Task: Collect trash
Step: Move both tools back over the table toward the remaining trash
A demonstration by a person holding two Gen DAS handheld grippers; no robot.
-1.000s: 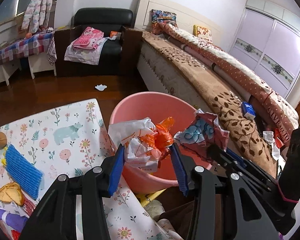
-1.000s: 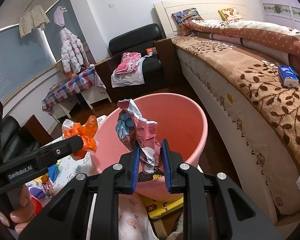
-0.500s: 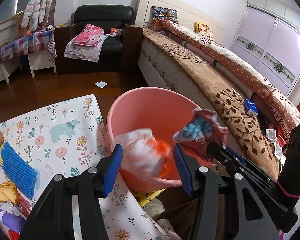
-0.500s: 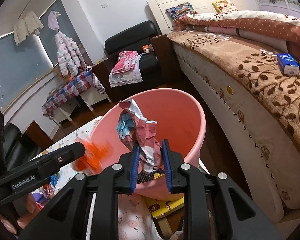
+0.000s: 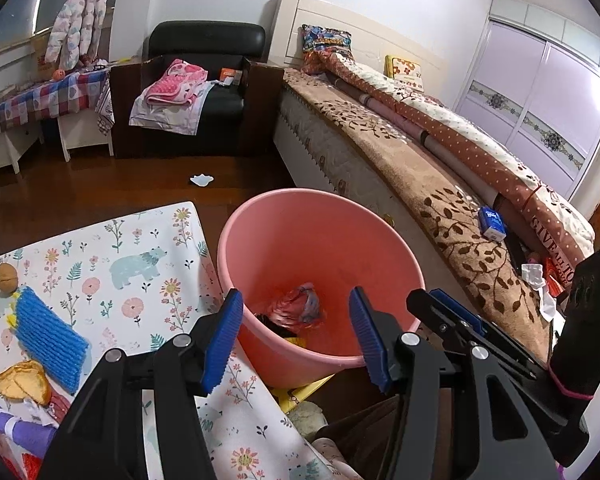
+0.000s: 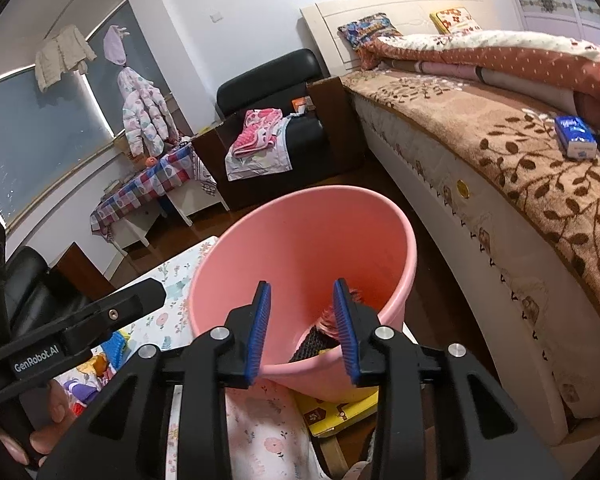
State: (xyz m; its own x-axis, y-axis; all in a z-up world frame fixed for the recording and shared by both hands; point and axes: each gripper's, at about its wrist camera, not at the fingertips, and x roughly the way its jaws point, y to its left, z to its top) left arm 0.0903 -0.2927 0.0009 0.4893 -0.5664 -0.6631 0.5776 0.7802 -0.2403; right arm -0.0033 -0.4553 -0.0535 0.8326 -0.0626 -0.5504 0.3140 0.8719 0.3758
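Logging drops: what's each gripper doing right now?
Left gripper: open, empty, above the pink bucket.
Right gripper: open, empty, above the same bucket.

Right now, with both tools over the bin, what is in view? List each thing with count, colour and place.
Round plastic bucket: one, pink, on the floor between table and bed.
Crumpled wrappers: a blurred reddish-blue heap, count unclear, in the bucket's bottom.
Floral tablecloth: one, white with bears and flowers, left of the bucket.
Knitted cloth: one, blue, on the tablecloth.
Walnuts: two, brown, at the tablecloth's left edge.
Tissue pack: one, blue, on the brown bed cover.
Paper scrap: one, white, on the wooden floor.
Armchair: one, black, with pink clothes on it.
Left gripper: jaws open, empty, over the bucket.
Right gripper: jaws open, empty, over the bucket.
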